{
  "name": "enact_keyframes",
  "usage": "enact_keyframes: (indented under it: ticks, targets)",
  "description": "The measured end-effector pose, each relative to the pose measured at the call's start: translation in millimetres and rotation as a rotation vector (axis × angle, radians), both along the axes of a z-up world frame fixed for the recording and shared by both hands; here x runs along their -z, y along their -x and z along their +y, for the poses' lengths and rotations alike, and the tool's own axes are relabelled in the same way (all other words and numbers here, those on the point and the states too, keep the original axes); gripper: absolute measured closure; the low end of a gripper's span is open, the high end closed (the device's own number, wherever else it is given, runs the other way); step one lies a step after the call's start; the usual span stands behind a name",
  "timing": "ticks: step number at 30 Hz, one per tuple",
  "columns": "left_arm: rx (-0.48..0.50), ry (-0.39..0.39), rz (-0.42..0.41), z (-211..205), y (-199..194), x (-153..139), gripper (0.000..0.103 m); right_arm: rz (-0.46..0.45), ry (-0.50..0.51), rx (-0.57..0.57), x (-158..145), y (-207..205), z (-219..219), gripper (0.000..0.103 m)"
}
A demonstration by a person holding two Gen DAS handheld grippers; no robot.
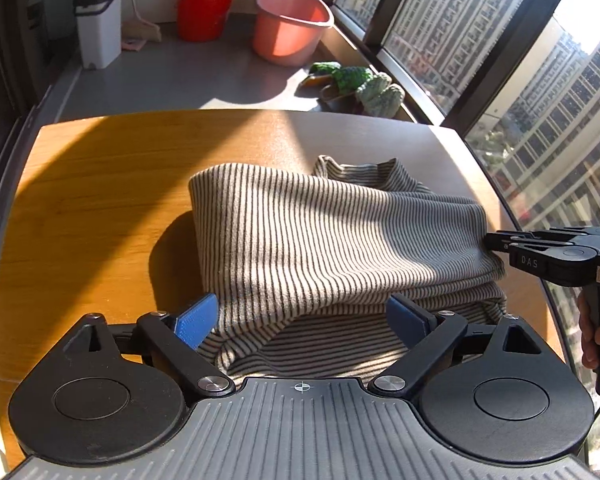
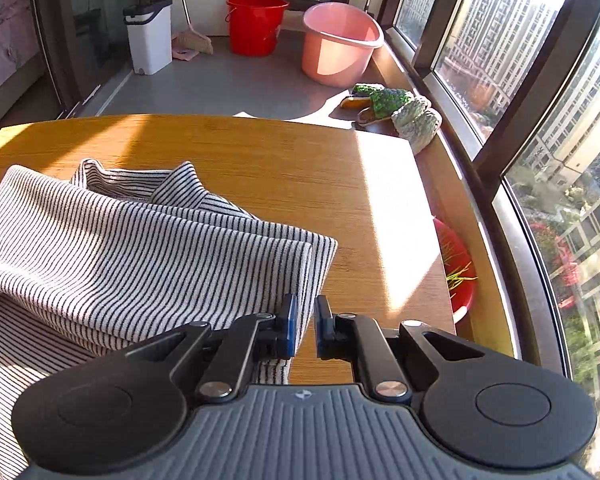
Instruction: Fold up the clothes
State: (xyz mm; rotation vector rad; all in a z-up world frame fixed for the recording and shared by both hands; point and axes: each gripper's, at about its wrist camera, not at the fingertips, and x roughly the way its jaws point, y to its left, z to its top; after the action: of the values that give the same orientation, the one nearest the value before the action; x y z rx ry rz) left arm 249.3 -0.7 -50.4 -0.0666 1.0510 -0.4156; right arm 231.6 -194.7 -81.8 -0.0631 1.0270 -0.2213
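Observation:
A black-and-white striped garment [image 1: 332, 240] lies partly folded on the wooden table [image 1: 92, 200], its collar at the far side. My left gripper [image 1: 304, 316] is open, its blue pads either side of the garment's near folded edge. My right gripper [image 2: 305, 324] has its blue pads close together on the garment's [image 2: 140, 248] right edge, with striped cloth pinched between them. In the left wrist view the right gripper [image 1: 496, 242] touches the cloth's right side.
Beyond the table [image 2: 280, 176] stand a red bucket [image 2: 256, 24], a pink basin [image 2: 340, 48], a white bin [image 2: 150, 40] and slippers [image 2: 388, 104] by the window. A red basin [image 2: 460, 276] sits below the table's right edge.

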Motion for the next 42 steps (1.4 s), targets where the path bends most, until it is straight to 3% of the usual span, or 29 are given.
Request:
enact_keyframes:
  ticks: [1,4,11,13,17,21,24,25,27,28,32,34,37,40,42]
  targets:
    - [-0.005,-0.009,0.002,0.7,-1.9,-0.4,0.008,0.021,0.003,0.037,2.4,-1.5,-6.4,0.095]
    - [-0.019,-0.011,0.002,4.9,-6.8,-4.3,0.008,-0.047,-0.074,0.098,-12.2,8.4,-17.9,0.095]
    - [0.0,-0.001,-0.001,2.8,-15.4,-3.6,0.008,-0.202,-0.288,-0.015,-35.3,21.7,17.8,0.073]
    - [0.005,0.006,0.011,1.1,-18.0,0.7,0.008,-0.189,-0.333,-0.013,-26.8,18.5,26.5,0.072]
    - [0.019,0.014,0.055,1.8,-23.0,13.6,0.008,-0.067,-0.349,0.085,8.2,15.9,23.0,0.073]
    - [-0.027,0.006,0.144,18.7,-30.1,34.8,0.008,-0.073,-0.345,0.084,5.9,23.7,20.2,0.073]
    - [-0.074,0.02,0.172,31.5,-31.0,33.7,0.008,-0.062,-0.321,0.074,6.9,22.0,24.4,0.07]
    - [-0.074,0.016,0.155,32.9,-29.6,27.9,0.008,-0.073,-0.349,0.087,7.9,21.9,24.3,0.067]
    - [-0.046,0.015,0.085,32.7,-25.1,10.1,0.009,-0.098,-0.41,0.113,9.8,21.7,24.0,0.037]
    - [-0.031,0.024,0.053,32.0,-23.3,2.8,0.009,-0.105,-0.43,0.108,10.7,21.5,26.1,0.029]
    - [0.067,0.124,-0.059,17.2,-23.1,-25.4,0.008,-0.091,-0.368,0.011,15.8,16.2,47.7,0.001]
    - [0.069,0.152,-0.043,6.4,-30.2,-21.0,0.007,-0.092,-0.336,-0.028,18.2,15.5,54.4,0.0]
    - [-0.004,0.113,0.009,-6.5,-40.0,1.3,0.007,-0.102,-0.343,-0.089,16.8,21.1,50.0,0.0]
    - [-0.104,0.083,0.09,-10.3,-48.7,28.5,0.006,-0.046,-0.299,-0.181,12.7,22.1,39.4,0.016]
    - [-0.133,0.09,0.097,-10.1,-51.5,33.8,0.001,-0.017,-0.268,-0.241,12.3,18.6,32.2,0.024]
